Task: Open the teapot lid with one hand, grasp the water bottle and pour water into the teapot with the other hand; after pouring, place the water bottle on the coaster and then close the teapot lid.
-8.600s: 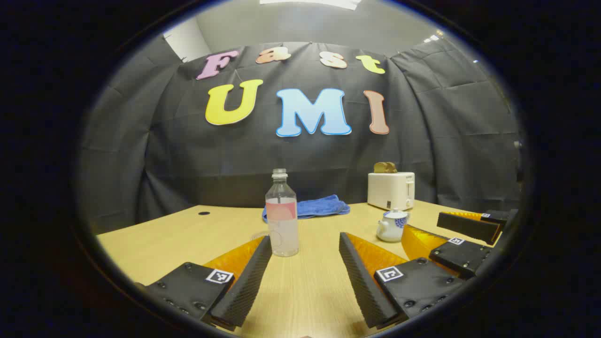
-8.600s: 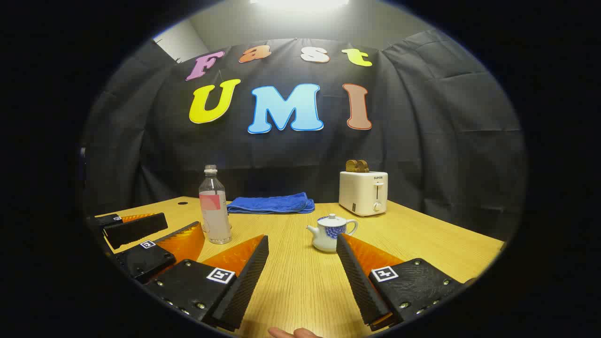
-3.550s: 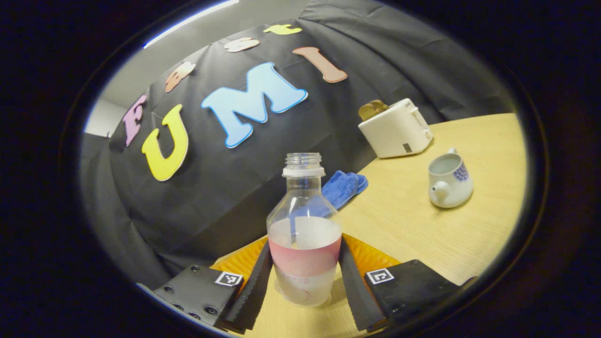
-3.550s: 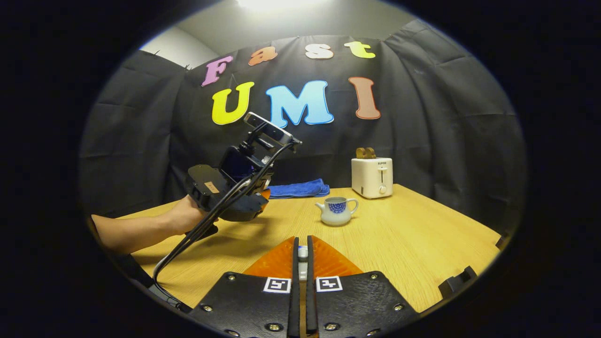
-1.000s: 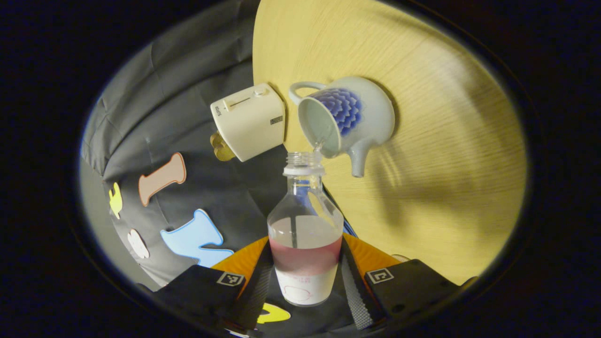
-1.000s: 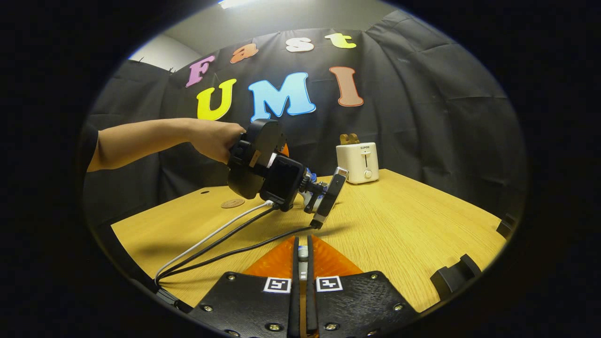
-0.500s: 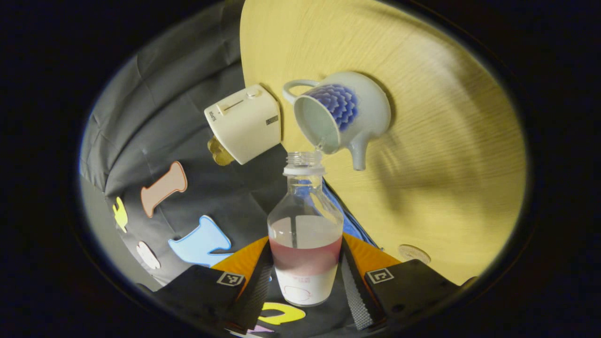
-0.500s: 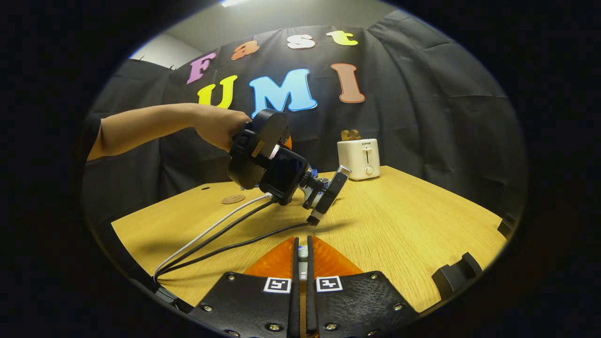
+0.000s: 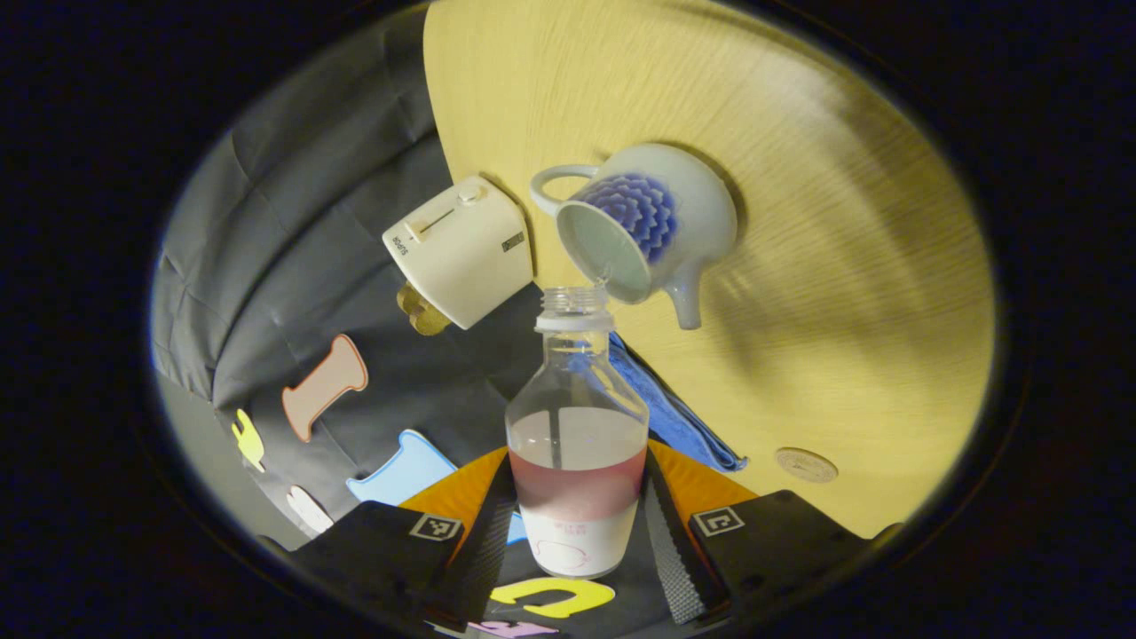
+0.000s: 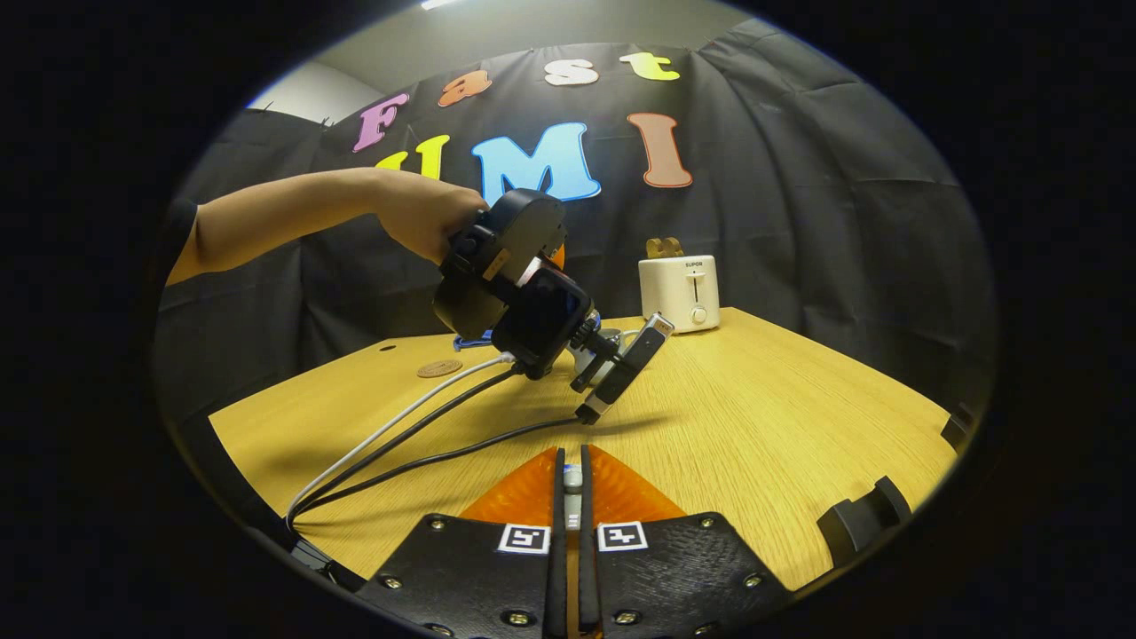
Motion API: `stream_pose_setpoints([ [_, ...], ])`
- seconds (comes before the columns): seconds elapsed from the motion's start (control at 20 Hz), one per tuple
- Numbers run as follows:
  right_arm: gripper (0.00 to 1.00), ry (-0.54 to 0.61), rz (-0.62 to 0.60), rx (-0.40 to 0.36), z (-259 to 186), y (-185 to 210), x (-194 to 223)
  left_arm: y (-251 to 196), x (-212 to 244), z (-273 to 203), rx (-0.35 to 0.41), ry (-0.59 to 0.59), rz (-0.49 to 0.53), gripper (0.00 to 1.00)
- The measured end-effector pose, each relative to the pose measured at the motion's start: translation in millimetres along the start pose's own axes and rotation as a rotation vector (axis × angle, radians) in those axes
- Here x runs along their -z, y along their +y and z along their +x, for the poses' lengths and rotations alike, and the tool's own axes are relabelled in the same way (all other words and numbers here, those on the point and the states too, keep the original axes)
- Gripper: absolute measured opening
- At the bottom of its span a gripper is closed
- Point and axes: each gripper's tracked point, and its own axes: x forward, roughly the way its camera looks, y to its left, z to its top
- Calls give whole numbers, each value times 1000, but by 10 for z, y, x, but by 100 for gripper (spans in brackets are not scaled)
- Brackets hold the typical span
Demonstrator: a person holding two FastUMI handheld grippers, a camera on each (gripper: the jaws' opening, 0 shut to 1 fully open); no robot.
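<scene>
In the left gripper view my left gripper [image 9: 577,469] is shut on the clear water bottle [image 9: 575,417], which has a pink label and no cap. The bottle is tipped, its mouth at the rim of the white teapot [image 9: 674,209] with a blue flower. The pot stands lidless on the table, and a thin stream runs into it. In the right gripper view my right gripper [image 10: 572,463] is shut on the teapot lid [image 10: 573,481], a small white piece showing between the fingers. A hand [image 10: 426,213] holds the left gripper [image 10: 519,280] tilted above the table, hiding the teapot.
A round brown coaster [image 9: 806,464] lies on the wooden table [image 9: 843,266]; it is at the far left as coaster [image 10: 439,367]. A white toaster [image 9: 461,248], [image 10: 682,293] stands at the back by a blue towel [image 9: 674,408]. Cables [image 10: 399,435] trail from the left gripper across the table.
The left gripper has risen a little and turned slightly with the bottle, which stays tipped over the teapot's mouth. The right gripper has stayed put, shut on the lid.
</scene>
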Motion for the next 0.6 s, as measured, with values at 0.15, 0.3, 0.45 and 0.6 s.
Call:
stream_pose_setpoints([
  [0.15, 5, 3, -5, 4, 11, -15, 3, -17, -16, 40, 4, -1, 9, 87],
  [0.3, 5, 8, -15, 0, 10, 10, 9, 1, -29, 44, 0, -4, 23, 87],
  [0.45, 5, -1, -46, 9, 18, 11, -28, -10, -17, 40, 3, -13, -1, 87],
  [0.6, 5, -8, -67, -4, 18, 63, -60, 14, 9, 21, -4, -15, -10, 87],
])
